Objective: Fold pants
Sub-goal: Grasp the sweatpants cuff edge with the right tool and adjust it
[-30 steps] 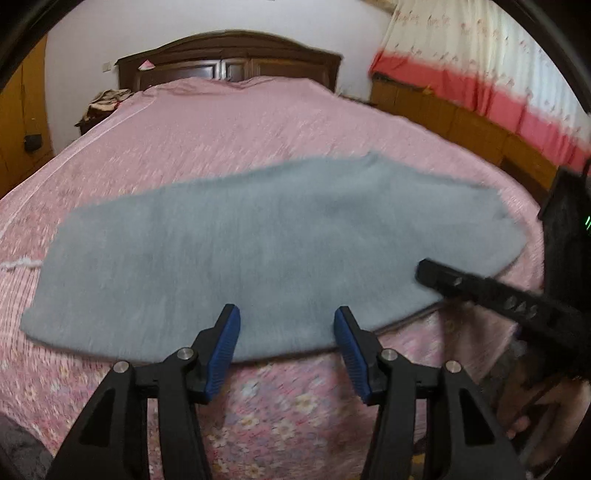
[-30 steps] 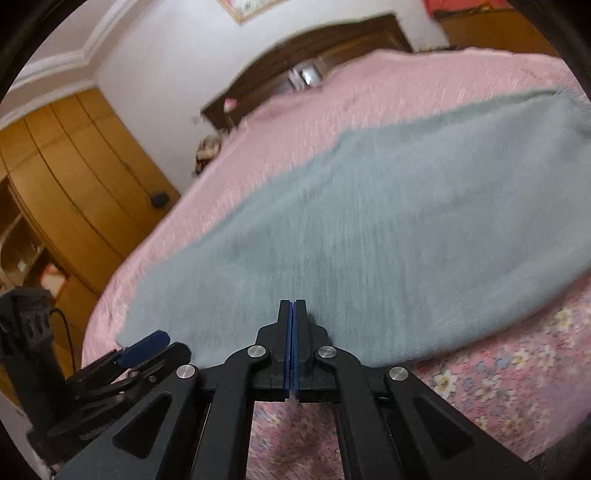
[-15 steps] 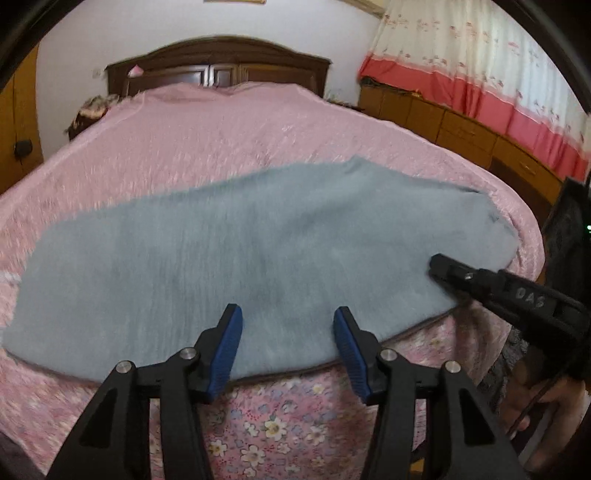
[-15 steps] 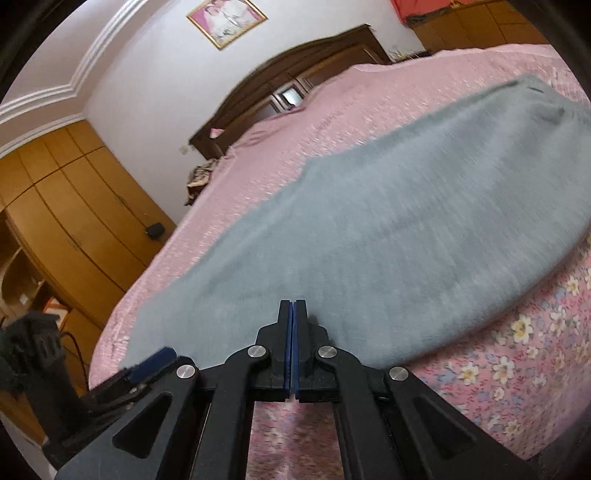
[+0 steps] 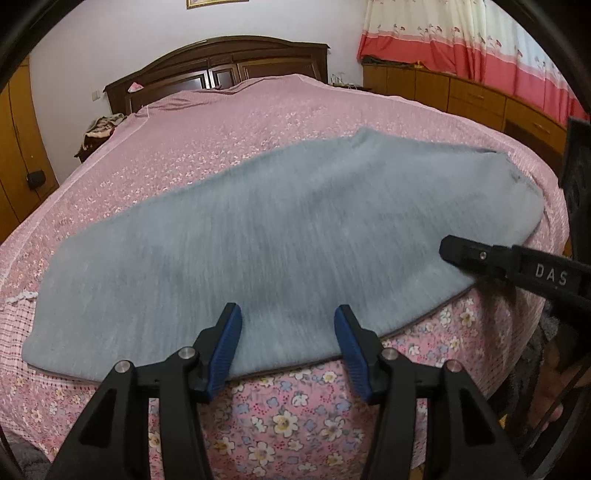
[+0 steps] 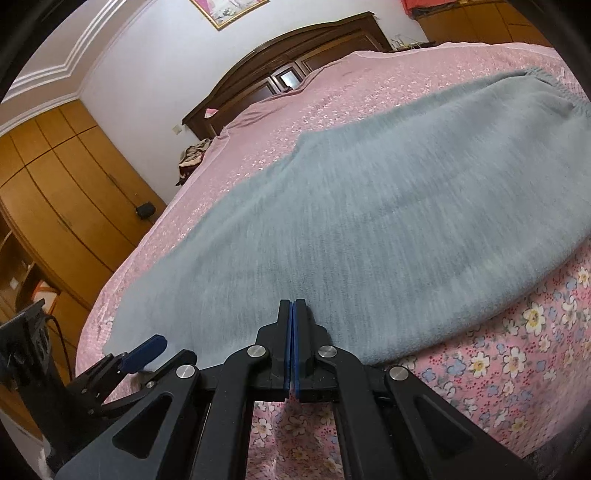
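1. The grey pants (image 5: 280, 236) are lying flat across the near end of my bed (image 5: 236, 122), long side running left to right, near edge right along where the floral bedspread drops over the mattress edge. They look like a single long shape, so I can't tell how the legs are arranged.
2. My left gripper (image 5: 288, 339) hangs just off that near edge with its blue-padded fingers (image 5: 225, 347) spread wide apart, nothing between them. The tips sit over the hem of the fabric, but I can't say if they touch it.
3. My right gripper (image 6: 293, 314) has its fingers pressed together, blue pads meeting. The tips sit at the fabric edge, and no cloth shows between them.
4. Only readable writing: white letters "DAS" on the side of the right gripper's arm, seen from the left wrist cam.
5. Background stuff: dark wooden headboard (image 5: 221, 62), framed picture (image 6: 229, 11) on the wall (too blurry to read), orange wardrobe (image 6: 62, 192), red-and-cream curtain (image 5: 461, 44).
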Motion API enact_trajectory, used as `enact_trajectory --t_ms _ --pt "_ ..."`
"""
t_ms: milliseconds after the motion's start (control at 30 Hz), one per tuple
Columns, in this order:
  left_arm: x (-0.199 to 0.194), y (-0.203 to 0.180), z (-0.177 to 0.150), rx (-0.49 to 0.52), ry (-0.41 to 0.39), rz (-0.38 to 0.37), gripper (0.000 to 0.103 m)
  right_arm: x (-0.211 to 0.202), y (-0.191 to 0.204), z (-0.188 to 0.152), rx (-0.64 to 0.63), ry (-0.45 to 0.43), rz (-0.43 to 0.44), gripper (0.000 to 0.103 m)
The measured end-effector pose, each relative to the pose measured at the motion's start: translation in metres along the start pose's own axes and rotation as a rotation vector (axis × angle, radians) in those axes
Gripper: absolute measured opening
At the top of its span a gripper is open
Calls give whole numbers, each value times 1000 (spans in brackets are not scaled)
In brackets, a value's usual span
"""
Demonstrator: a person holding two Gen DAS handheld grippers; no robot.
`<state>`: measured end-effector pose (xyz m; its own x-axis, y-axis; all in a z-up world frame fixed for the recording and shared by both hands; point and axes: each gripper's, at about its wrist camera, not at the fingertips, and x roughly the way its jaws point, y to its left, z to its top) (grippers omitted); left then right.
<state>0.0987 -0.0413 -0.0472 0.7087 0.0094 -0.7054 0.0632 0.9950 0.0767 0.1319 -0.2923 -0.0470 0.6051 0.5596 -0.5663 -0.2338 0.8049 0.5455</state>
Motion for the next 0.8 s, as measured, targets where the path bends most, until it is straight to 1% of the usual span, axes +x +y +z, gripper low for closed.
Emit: enact_trajectory --t_ms 100,200,300,333,367,400,433,467,500,567,633,700,733,767,800 --pt "-4 -4 -1 15 -4 20 55 3 3 2 29 12 6 0" --pt "-11 -7 8 21 -22 26 56 -5 5 10 60 50 19 3" --pt "-24 -6 13 9 -64 -33 63 -25 11 20 48 38 47 7" --pt "-30 -5 15 3 -80 -47 65 -33 12 26 40 33 58 13" --pt "-34 -4 17 0 -90 -52 66 -43 11 34 36 29 69 23" --pt "-38 -2 19 -3 -98 -55 68 -53 8 44 32 27 83 30" --pt "-40 0 22 -7 -103 -59 69 -64 3 52 31 22 100 41" --pt "-42 3 24 -10 -106 -59 70 -74 -5 60 36 14 124 50" --pt "-42 5 27 -16 -109 -55 70 -87 -19 70 52 0 155 55" --pt "-42 13 28 -30 -105 -45 72 -106 -52 86 98 -25 208 72" --pt "-40 24 28 -57 -96 -29 73 -121 -94 101 157 -47 275 79" --pt "-38 36 25 -94 -94 -22 74 -129 -155 112 293 -38 347 81" --pt "-37 42 23 -120 -91 -24 75 -129 -172 114 334 -34 376 81" --pt "-36 47 22 -144 -88 -27 75 -130 -202 113 413 -33 409 81" --pt "-34 52 21 -171 -84 -30 75 -129 -215 112 447 -37 413 81"
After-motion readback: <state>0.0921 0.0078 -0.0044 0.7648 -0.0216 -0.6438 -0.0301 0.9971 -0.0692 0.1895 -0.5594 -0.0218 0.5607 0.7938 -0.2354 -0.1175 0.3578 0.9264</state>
